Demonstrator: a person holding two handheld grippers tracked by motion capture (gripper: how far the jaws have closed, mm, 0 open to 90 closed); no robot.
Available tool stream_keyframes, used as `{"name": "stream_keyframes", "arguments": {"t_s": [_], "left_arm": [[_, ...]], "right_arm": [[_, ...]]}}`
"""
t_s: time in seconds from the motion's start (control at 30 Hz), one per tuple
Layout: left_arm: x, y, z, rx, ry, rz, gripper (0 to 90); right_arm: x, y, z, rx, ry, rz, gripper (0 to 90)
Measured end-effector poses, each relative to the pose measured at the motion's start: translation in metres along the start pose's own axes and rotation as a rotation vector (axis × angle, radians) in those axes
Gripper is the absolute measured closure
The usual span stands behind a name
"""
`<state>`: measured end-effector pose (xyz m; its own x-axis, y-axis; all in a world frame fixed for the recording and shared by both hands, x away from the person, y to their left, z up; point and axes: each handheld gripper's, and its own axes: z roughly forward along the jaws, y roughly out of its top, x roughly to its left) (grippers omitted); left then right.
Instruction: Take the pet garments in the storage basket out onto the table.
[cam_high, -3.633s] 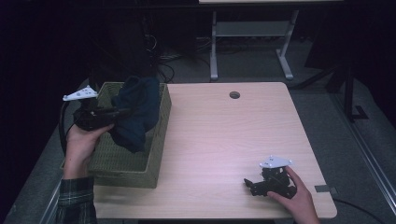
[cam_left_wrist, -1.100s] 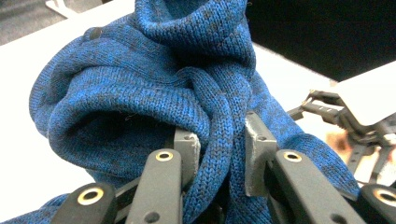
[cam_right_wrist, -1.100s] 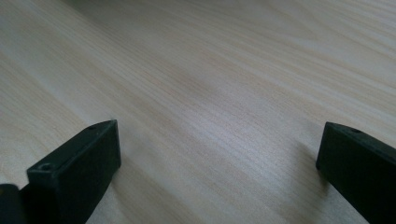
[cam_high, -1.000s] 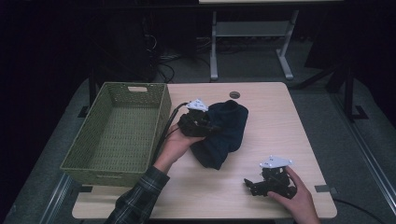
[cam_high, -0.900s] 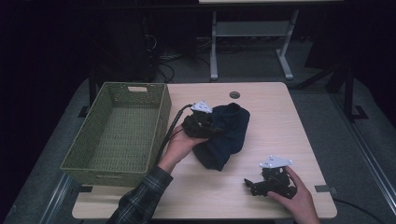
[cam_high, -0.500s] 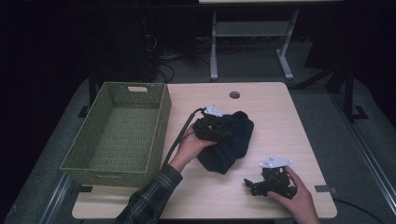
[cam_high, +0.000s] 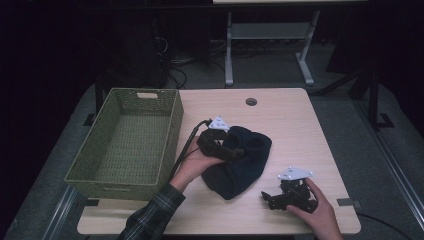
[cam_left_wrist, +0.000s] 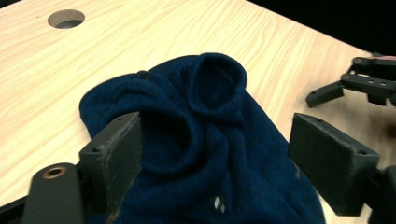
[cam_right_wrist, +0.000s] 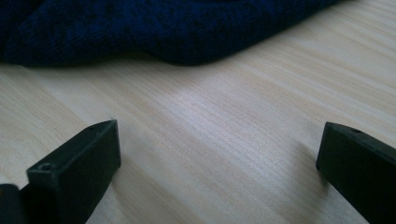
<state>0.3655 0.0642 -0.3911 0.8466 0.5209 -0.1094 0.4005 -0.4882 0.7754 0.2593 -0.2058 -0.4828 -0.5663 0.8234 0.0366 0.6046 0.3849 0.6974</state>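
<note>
Left gripper view looks along the left hand-held gripper (cam_left_wrist: 215, 154), whose jaws have just been opening and now stand wide apart over a dark blue knitted garment (cam_left_wrist: 205, 154) — the knit lies between them, but neither pad presses on it, so nothing is held. In the high view this left hand-held gripper (cam_high: 220, 145) rests over the near-left part of the garment (cam_high: 240, 165), which lies bunched in a soft heap near the middle of the surface (cam_high: 285, 120), a little toward its front edge. The right hand-held gripper (cam_high: 272, 199) sits low near the front right corner, jaws spread and empty, pointing at the garment's near hem and just short of it. A woven green basket (cam_high: 125, 150) stands along the left edge, apart from the heap.

By the look of it the garment is light, limp and not at all slippery — a ribbed knit that will sag and trail when lifted. A thick fold or the rolled opening (cam_left_wrist: 219, 84) at its far end seems the surest place to pinch; a single thin layer would likely stretch.
</note>
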Motion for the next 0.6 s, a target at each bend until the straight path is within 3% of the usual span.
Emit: {"name": "stream_keyframes", "arguments": {"t_s": [0.4, 0.6], "left_arm": [[-0.015, -0.04, -0.029, -0.033, 0.065, -0.014, 13.4], [-0.02, -0.061, -0.035, -0.016, 0.078, -0.028, 13.2]], "right_arm": [[0.0, 0.0, 0.0, 0.001, 0.0, -0.001, 0.0], [0.0, 0.0, 0.0, 0.002, 0.0, 0.0, 0.0]]}}
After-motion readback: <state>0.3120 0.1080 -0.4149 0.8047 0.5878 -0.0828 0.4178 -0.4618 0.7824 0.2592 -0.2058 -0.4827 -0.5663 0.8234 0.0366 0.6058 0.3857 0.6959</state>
